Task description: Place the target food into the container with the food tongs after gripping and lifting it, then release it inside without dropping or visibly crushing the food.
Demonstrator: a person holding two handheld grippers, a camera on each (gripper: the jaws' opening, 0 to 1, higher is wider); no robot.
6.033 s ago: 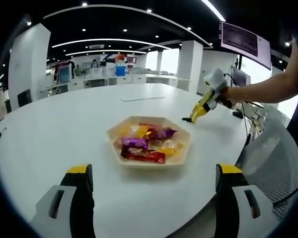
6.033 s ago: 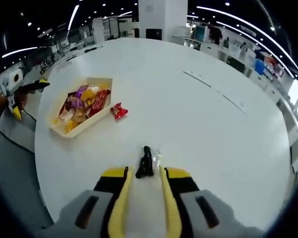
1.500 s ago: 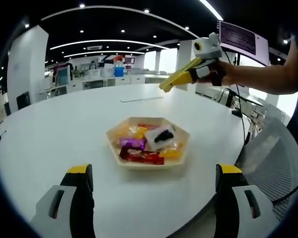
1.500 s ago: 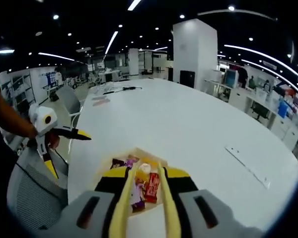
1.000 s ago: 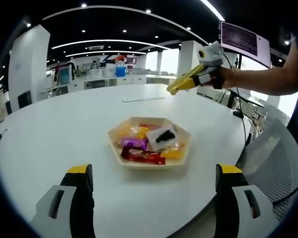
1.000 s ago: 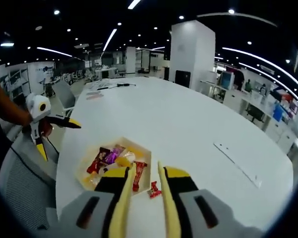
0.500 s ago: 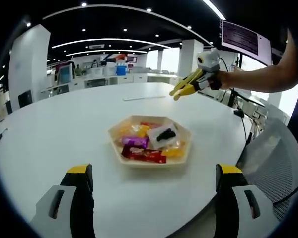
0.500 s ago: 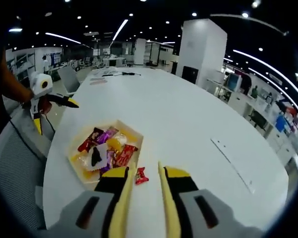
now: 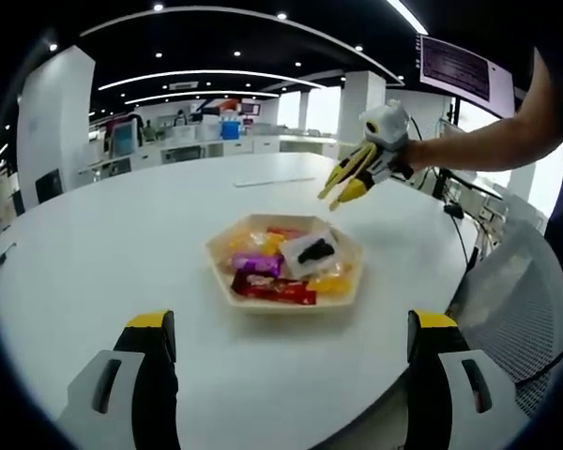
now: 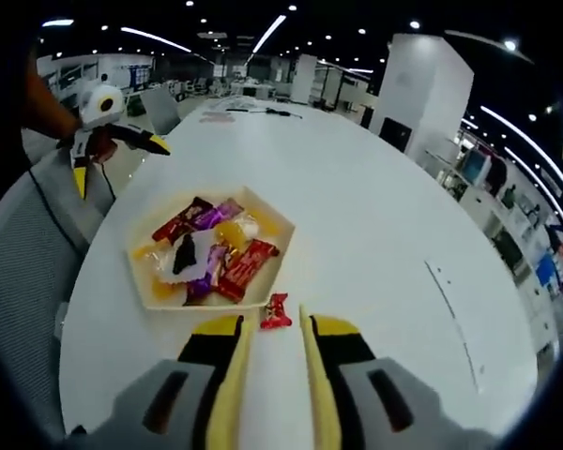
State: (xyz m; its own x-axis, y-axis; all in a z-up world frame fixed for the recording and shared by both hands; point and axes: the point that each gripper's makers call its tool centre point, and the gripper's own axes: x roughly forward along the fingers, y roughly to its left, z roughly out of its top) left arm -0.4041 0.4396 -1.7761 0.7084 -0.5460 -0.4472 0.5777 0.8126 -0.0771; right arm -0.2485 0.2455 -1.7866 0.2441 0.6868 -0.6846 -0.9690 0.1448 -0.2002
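Since half a second ago the right tool (image 10: 267, 352) has dropped lower and closer over the bench, so in the right gripper view the small red twist-wrapped candy (image 10: 276, 312) now sits just beyond its tips instead of further up the frame; in the left gripper view that same tool (image 9: 346, 182) has tilted downward in the upper right, past the tray. Its yellow jaws stand slightly apart with nothing between them. The left tool (image 9: 291, 352) has not shifted: its jaws rise wide apart at the lower corners of its view, empty.

Just past the right tool's tips, at lower centre of the right gripper view, the red candy lies on the white round bench (image 10: 375, 206), near the rim of the pale hexagonal tray (image 10: 148, 293) but outside it. The tray holds a heap of wrapped sweets, red, purple and yellow, with a clear packet with a dark piece inside (image 10: 185, 253) lying on top at left centre; in the left gripper view that packet (image 9: 311, 251) shows on the right side of the tray (image 9: 253, 304).

The loose red candy looks like the next thing to move. It appears light and small, with a crinkly, likely slippery wrapper. I would close on the thicker middle of the body rather than the twisted ends, which could slide out, and use only gentle pressure so the sweet is not crushed.

A grey mesh chair (image 10: 23, 281) stands at the left edge of the right gripper view.
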